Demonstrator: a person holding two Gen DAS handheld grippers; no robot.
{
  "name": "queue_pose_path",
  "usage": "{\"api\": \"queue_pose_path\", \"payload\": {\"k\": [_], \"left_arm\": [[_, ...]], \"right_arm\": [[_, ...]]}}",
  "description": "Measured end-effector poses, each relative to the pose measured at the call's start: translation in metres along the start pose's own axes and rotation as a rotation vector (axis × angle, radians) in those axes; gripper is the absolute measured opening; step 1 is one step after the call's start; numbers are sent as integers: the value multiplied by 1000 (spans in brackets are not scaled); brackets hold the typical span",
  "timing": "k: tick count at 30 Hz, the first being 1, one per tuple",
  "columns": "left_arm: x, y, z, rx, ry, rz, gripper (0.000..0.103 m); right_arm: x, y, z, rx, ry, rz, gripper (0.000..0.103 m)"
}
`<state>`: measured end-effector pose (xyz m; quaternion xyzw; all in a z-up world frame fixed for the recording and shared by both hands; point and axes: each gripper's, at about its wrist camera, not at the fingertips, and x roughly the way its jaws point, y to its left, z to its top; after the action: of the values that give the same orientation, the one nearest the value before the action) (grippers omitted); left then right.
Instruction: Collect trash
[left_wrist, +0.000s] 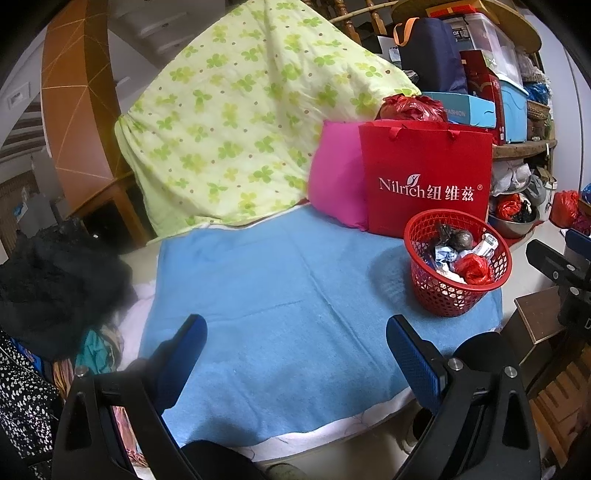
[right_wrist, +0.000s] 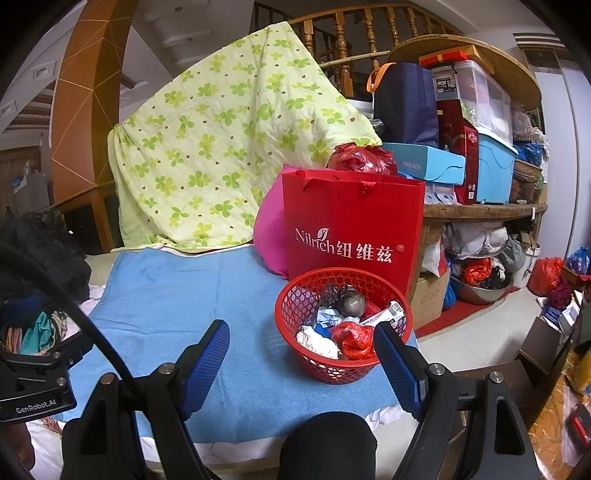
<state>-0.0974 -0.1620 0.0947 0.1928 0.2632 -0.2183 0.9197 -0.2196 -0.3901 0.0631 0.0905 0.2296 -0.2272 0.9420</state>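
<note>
A red mesh basket (left_wrist: 436, 295) (right_wrist: 295, 299) stands at the right end of a blue towel (left_wrist: 266, 295) (right_wrist: 166, 295). Inside lie crumpled trash: a red plastic wad (left_wrist: 474, 268) (right_wrist: 352, 339), white paper (right_wrist: 317, 341), a grey ball (left_wrist: 461, 240) (right_wrist: 351, 302) and a barcode wrapper (right_wrist: 388, 314). My left gripper (left_wrist: 297, 347) hangs open over the bare towel, left of the basket, holding nothing. In the right wrist view my right gripper (right_wrist: 303, 350) is open just in front of the basket, its right finger (right_wrist: 397, 365) overlapping the rim. The right gripper's body (left_wrist: 561, 266) shows at the left view's right edge.
A red paper bag (left_wrist: 428, 177) (right_wrist: 354, 229) and a pink cushion (left_wrist: 336, 177) stand behind the basket. A green clover quilt (left_wrist: 240, 110) drapes at the back. Black clothing (left_wrist: 55, 280) lies left. Crowded shelves (right_wrist: 480, 147) and floor bags (right_wrist: 543, 273) fill the right.
</note>
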Motion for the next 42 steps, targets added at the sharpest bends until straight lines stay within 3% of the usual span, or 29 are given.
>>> {"api": "queue_pose_path", "payload": {"k": [42], "left_arm": [[1, -4, -1, 6, 2, -1, 97]], "right_arm": [[2, -10, 1, 13, -3, -7, 83]]}}
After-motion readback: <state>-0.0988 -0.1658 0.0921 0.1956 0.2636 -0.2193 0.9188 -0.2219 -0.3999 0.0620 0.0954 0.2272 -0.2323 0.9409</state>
